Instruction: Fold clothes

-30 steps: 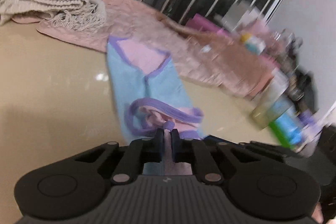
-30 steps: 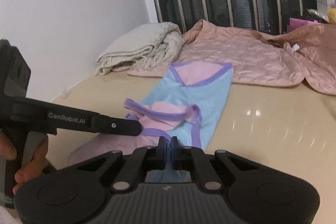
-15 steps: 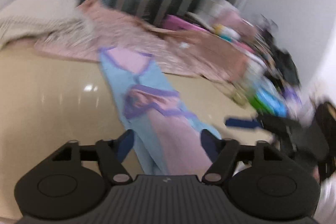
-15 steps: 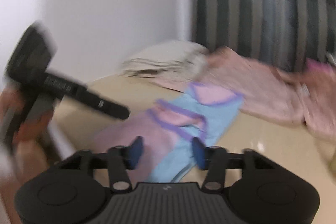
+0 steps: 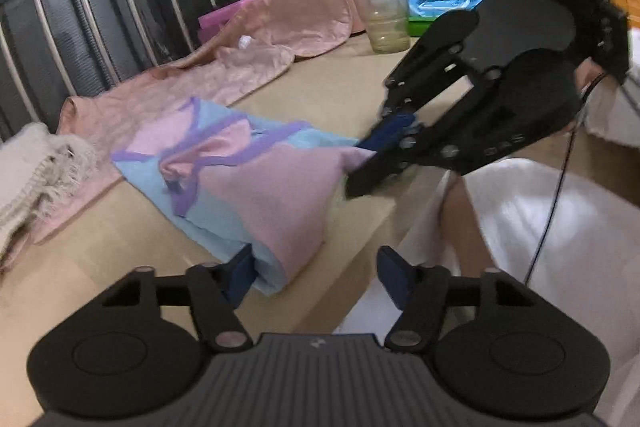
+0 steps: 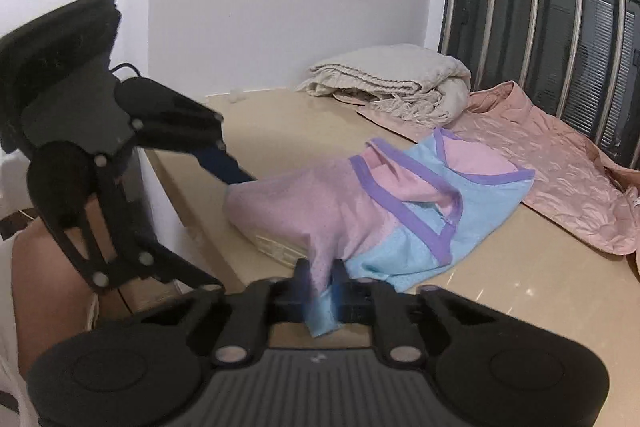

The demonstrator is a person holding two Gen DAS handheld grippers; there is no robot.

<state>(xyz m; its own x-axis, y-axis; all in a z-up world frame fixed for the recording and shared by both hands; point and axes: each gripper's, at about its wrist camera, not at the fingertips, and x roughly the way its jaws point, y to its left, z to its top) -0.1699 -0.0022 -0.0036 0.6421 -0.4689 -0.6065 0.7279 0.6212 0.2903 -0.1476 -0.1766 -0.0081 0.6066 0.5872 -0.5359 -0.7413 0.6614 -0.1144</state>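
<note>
A light-blue and pink top with purple trim lies on the beige table, its near end hanging over the table's front edge. My right gripper is closing, and its pads press a fold of the pink and blue cloth at that near end. My left gripper has its jaws apart and closing. The top's other near corner lies between them, beside the left finger, and is not pinched. In the right wrist view one left fingertip touches the pink corner.
A cream knitted blanket and a pink quilted jacket lie behind the top along the barred window. A plastic cup, boxes and clutter crowd the table's far right. A person in white stands at the table's front edge.
Both grippers let go of the purple strap, opened and drew back to the top's near end. The right one has shut on the cloth there. The left one rolled and stays open.
</note>
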